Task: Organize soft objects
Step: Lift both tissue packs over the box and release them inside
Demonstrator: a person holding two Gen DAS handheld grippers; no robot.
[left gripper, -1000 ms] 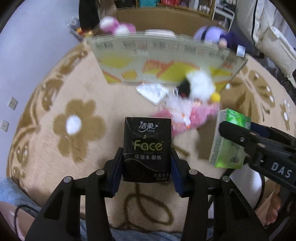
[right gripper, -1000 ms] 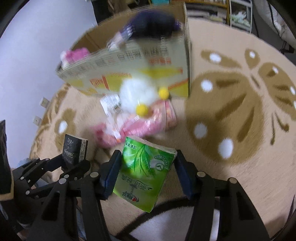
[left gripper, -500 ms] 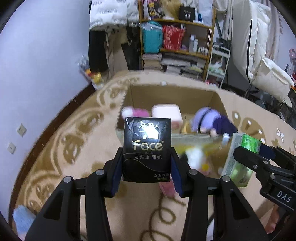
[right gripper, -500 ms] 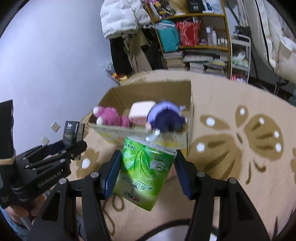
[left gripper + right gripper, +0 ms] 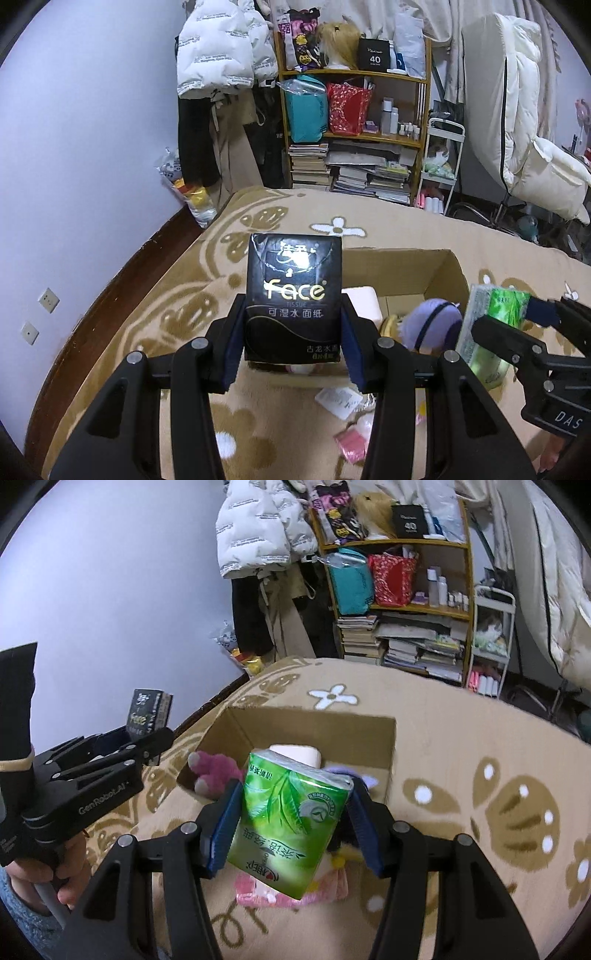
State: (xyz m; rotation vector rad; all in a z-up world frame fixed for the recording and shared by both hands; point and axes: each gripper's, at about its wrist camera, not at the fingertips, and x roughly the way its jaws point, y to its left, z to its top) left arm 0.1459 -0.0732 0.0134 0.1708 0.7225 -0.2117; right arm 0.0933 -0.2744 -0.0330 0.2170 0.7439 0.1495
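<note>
Left hand-held gripper (image 5: 293, 328) clamps black tissue pack (image 5: 294, 295), right hand-held gripper (image 5: 291, 823) clamps green tissue pack (image 5: 291, 823), both above cardboard box (image 5: 391, 760). Light, squashy, likely slick film; grip mid-sides.

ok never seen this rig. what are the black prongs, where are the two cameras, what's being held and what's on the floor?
No robot: a person holds a two-finger gripper in each hand, with a fisheye camera on each looking along its fingers. In the left wrist view, the left gripper clamps a black tissue pack. In the right wrist view, the right gripper clamps a green tissue pack. Each gripper also shows at the edge of the other's view. Ahead on the carpet sits an open cardboard box holding a pink plush, a purple plush and a pale pink block. Pink packets lie before it.
</note>
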